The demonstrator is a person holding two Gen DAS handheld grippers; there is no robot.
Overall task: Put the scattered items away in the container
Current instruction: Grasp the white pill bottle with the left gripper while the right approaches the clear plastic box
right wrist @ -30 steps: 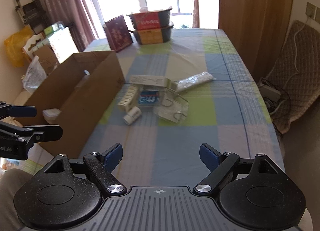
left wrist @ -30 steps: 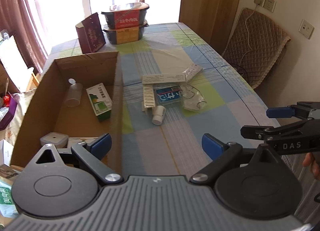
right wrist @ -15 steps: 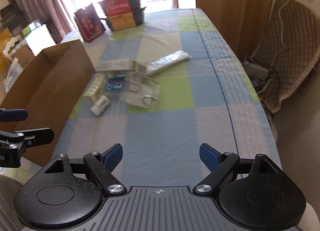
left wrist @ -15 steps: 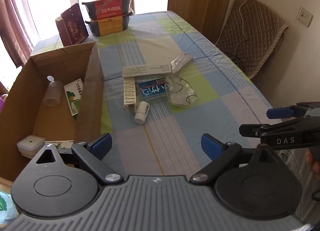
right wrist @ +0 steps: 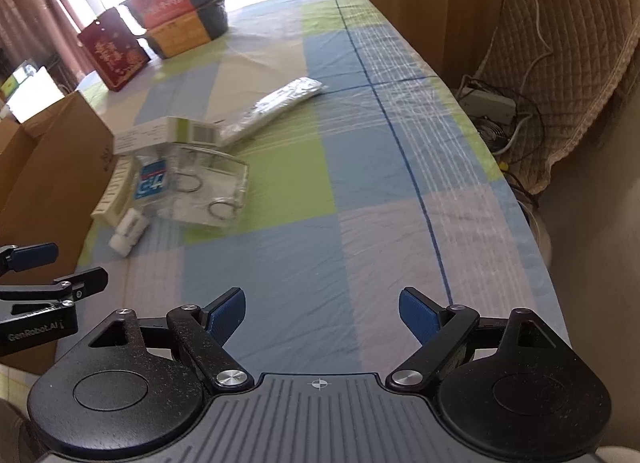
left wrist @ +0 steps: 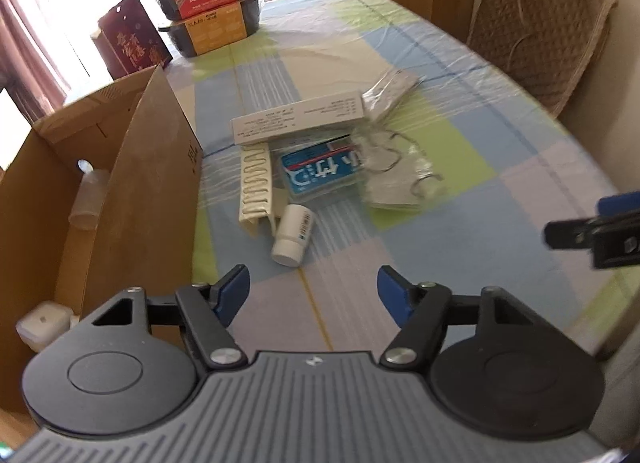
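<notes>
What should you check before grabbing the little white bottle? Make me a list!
1. Left gripper open: ok, nothing between its fingers.
2. Right gripper open: ok, empty too.
3. Bottle within easy reach: ok, it lies on its side just ahead of the left gripper.
4. Bottle free to lift: cannot tell, it lies right against the cream strip.
5. Room in the box: ok, bare floor shows inside.
6. Right gripper out of the way: ok, it is off to the right of the pile.
</notes>
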